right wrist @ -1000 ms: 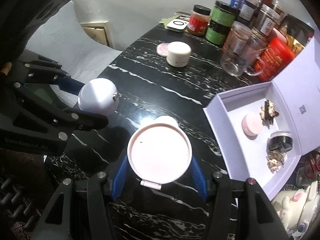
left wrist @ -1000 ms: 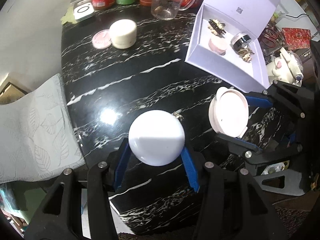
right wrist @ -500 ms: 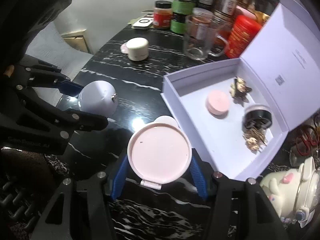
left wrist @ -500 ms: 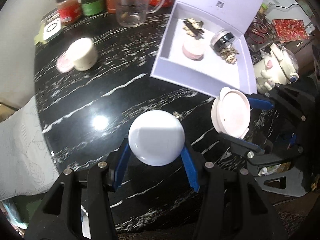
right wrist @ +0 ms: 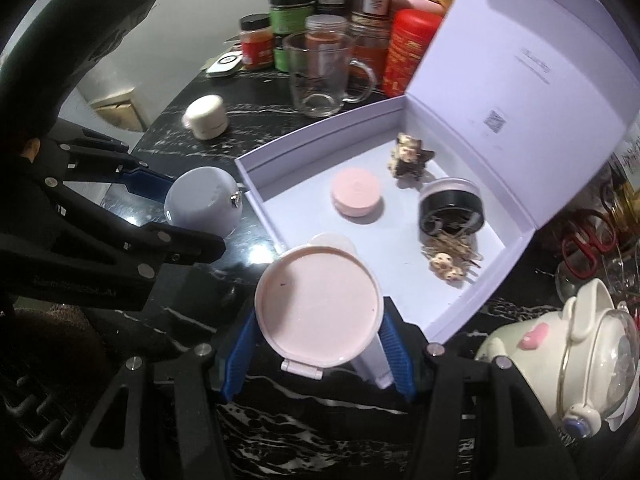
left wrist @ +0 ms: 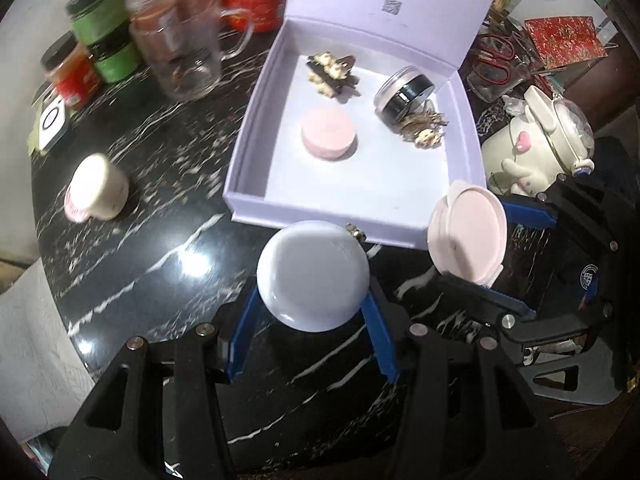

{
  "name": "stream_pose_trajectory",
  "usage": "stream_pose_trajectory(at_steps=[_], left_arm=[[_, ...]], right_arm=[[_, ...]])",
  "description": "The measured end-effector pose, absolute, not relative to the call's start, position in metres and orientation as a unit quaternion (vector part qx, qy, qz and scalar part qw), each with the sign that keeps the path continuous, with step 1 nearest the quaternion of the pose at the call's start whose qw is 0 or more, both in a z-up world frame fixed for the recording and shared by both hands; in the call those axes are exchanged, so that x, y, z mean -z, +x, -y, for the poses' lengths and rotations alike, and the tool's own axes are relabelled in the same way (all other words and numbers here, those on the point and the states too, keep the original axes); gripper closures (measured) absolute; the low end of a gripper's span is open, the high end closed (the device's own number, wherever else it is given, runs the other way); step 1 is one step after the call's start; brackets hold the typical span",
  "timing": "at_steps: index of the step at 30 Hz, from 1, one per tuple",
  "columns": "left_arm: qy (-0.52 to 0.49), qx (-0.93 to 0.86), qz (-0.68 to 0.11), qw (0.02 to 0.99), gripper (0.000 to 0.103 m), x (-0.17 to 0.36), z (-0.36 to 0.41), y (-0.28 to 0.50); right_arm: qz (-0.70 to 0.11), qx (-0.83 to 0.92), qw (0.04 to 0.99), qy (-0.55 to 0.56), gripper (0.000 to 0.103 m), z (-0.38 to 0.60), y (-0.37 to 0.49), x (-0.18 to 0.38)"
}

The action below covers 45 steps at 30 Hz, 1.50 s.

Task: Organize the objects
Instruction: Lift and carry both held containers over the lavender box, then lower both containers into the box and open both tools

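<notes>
I had the left gripper [left wrist: 312, 312] with its jaws pinching a round white case [left wrist: 313, 275], held above the black marble worktop [left wrist: 160, 200] just short of the near wall of the open lilac box [left wrist: 352, 222]. The right gripper [right wrist: 318, 344] had its jaws clamped on a round pink case [right wrist: 318, 307], its face turned up to the camera and its hinge toward me, hanging over the box's near corner. From the left wrist view that pink case [left wrist: 466, 234] sat just beside the white one, the two apart.

Inside the box lay a pink puck [left wrist: 329, 132] near the middle, a dark hair clip [left wrist: 331, 74] toward the lid, and a black tin [left wrist: 404, 94] tipped on its side against a gold clip [left wrist: 425, 128]. A cream jar [left wrist: 98, 190] stood toward the left edge of the worktop, a glass mug [left wrist: 182, 62] and jars [left wrist: 108, 46] along the far edge, and a bunny teapot [left wrist: 540, 136] off the box's right side.
</notes>
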<state>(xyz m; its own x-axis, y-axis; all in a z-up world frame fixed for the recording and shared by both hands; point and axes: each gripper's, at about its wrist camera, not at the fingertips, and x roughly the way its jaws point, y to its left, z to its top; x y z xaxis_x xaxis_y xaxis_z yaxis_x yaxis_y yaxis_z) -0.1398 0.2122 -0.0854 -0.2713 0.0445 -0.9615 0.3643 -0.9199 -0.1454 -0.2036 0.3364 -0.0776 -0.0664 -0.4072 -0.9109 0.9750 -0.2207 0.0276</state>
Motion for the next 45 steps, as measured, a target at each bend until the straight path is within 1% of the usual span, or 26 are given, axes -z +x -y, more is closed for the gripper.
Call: stream_pose_trajectory(at_steps=[7,16,32,45], left_arm=[[0.598,0.78,-0.163,0.093,0.054,0.086,-0.213,-0.169],[0.605,0.776,-0.162,0.08,0.054,0.096,-0.207,-0.203],[0.613,0.769,-0.169,0.062,0.054,0.122,-0.194,-0.247],[0.619,0.768,-0.159,0.045,0.054,0.136,-0.189,-0.273]], right_arm=[[-0.305,0.662,0.517,0.449,0.044,-0.339,-0.232,0.085],[-0.293,0.666,0.507,0.462,0.044,-0.329,-0.258,0.097],[-0.297,0.655,0.499,0.483,0.044,-0.304,-0.287,0.127],[-0.288,0.669,0.481,0.488,0.043,-0.287,-0.309,0.141]])
